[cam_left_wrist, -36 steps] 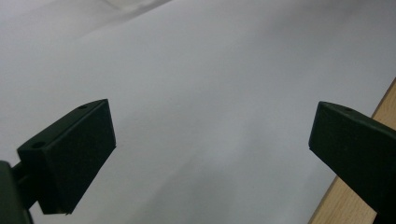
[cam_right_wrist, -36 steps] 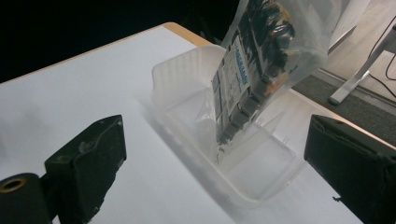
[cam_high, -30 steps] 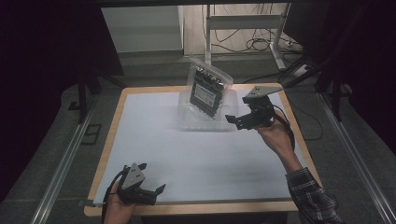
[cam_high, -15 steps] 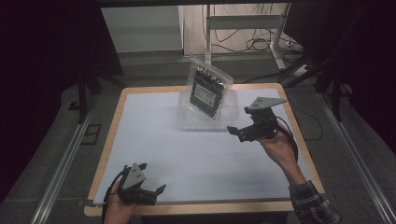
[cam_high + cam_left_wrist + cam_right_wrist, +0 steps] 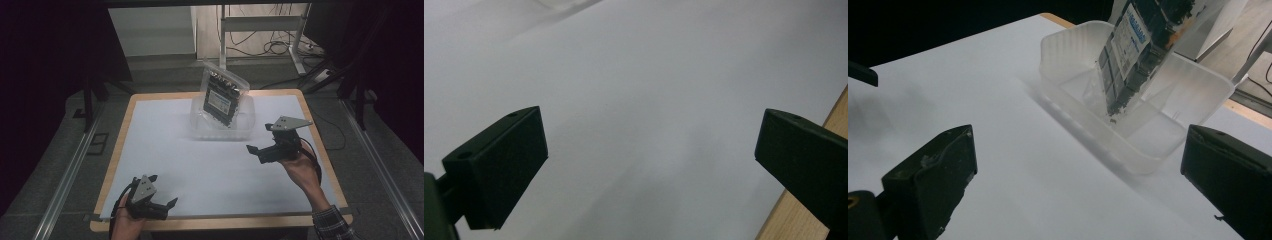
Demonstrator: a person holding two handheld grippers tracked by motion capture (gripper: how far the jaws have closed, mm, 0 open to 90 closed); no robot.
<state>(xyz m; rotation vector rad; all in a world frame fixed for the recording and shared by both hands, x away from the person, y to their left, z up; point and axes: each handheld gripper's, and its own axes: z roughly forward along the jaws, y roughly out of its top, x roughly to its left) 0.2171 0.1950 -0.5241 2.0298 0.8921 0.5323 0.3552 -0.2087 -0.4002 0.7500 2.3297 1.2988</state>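
The clear bag [image 5: 223, 97] with dark contents stands tilted inside a translucent plastic tub [image 5: 200, 127] at the far middle of the white sheet [image 5: 210, 165] that covers the wooden table [image 5: 320, 145]. At the near left corner the left gripper [image 5: 162, 192] rests low by the sheet's edge, its jaws spread wide with nothing between them. To the right, the right gripper [image 5: 257, 152] is held above the sheet, near the tub [image 5: 1128, 145], jaws also wide and empty, pointing toward the bag [image 5: 1138, 45].
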